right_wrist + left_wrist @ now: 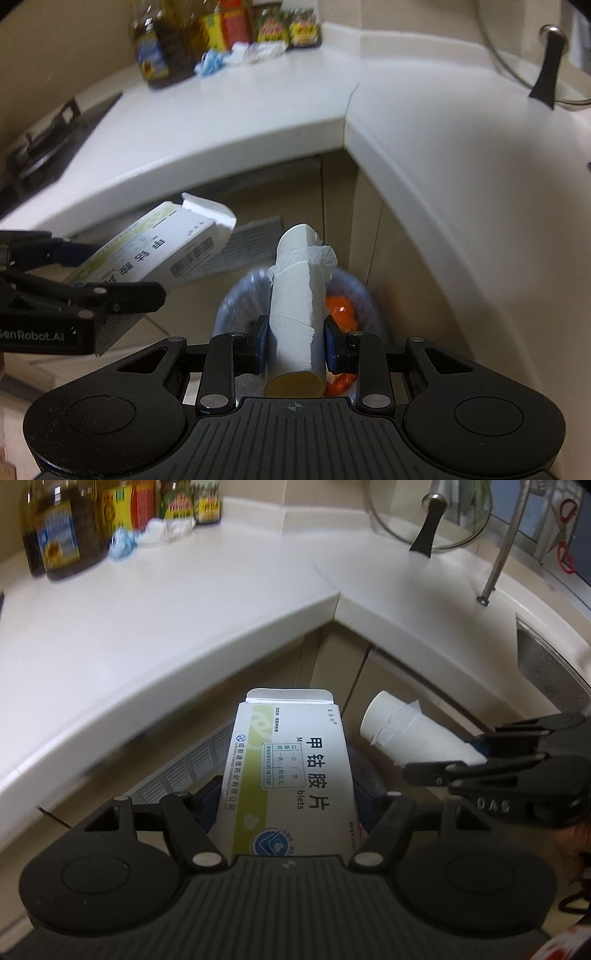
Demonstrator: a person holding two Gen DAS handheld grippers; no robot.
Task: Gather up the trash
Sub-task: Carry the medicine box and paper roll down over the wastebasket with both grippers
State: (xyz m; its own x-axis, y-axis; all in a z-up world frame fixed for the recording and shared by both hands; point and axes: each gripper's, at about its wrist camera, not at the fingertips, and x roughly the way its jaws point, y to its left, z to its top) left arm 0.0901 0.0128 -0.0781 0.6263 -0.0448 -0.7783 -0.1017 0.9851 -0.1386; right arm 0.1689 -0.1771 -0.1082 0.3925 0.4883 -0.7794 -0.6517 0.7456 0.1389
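Right wrist view: right gripper (295,345) clamps the paper roll core (297,314) above the bin (369,299); left gripper (286,806) clamps the medicine box (291,775).

Both cameras ride on hand-held grippers and look steeply down past the inner corner of the white countertop (177,602). The left wrist view sits close in front of that corner; the right wrist view hangs just to its right, over a lined bin (354,291) below the corner. Both share the countertop (229,110), the bottles (55,535) at its back wall, and each other's gripper.
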